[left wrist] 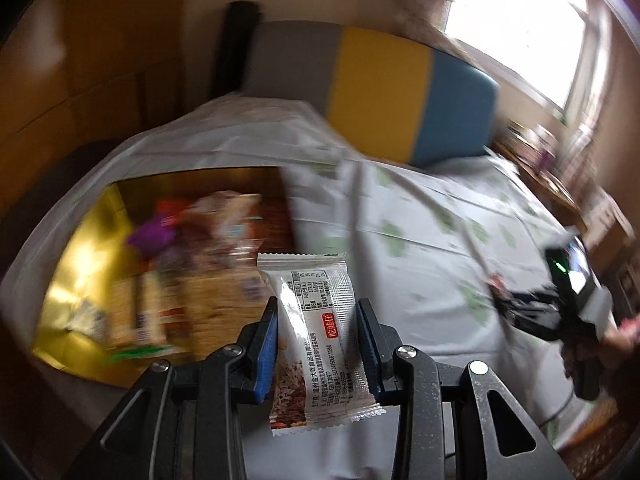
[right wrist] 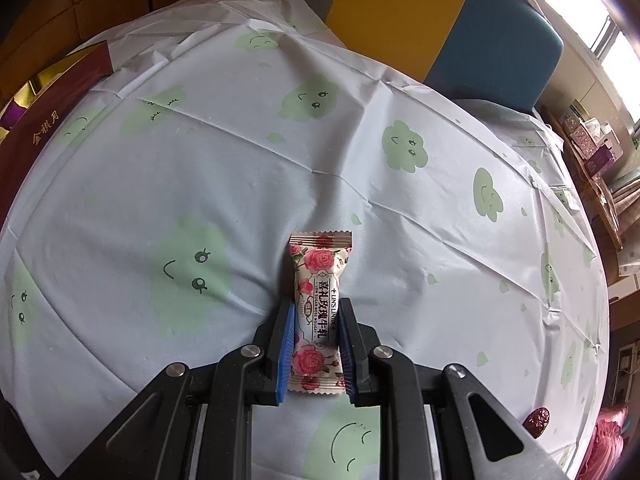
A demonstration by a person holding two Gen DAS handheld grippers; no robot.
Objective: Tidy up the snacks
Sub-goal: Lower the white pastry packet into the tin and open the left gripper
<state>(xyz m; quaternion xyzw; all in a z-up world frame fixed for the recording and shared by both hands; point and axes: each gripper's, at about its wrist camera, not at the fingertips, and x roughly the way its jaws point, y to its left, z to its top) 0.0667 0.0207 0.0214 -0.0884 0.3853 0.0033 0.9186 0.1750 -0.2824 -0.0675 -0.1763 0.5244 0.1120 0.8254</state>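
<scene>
My left gripper [left wrist: 316,312] is shut on a white snack bar packet [left wrist: 318,344] with printed text and a grain picture, held upright above the table. Just left of it lies an open box with a gold lining [left wrist: 76,264], blurred, holding several wrapped snacks [left wrist: 192,248]. My right gripper [right wrist: 316,316] is shut on a rose-patterned nougat candy [right wrist: 318,312], low over the tablecloth. In the left wrist view the right gripper [left wrist: 532,312] shows at the far right, held by a hand [left wrist: 618,338]. The box's dark red side [right wrist: 44,128] stands at the left edge of the right wrist view.
A white tablecloth [right wrist: 240,168] with green smiling clouds covers the round table. A chair with grey, yellow and blue back [left wrist: 384,92] stands behind it. A red date [right wrist: 538,420] lies near the right table edge. A cluttered wooden shelf [right wrist: 592,148] sits at the right by the window.
</scene>
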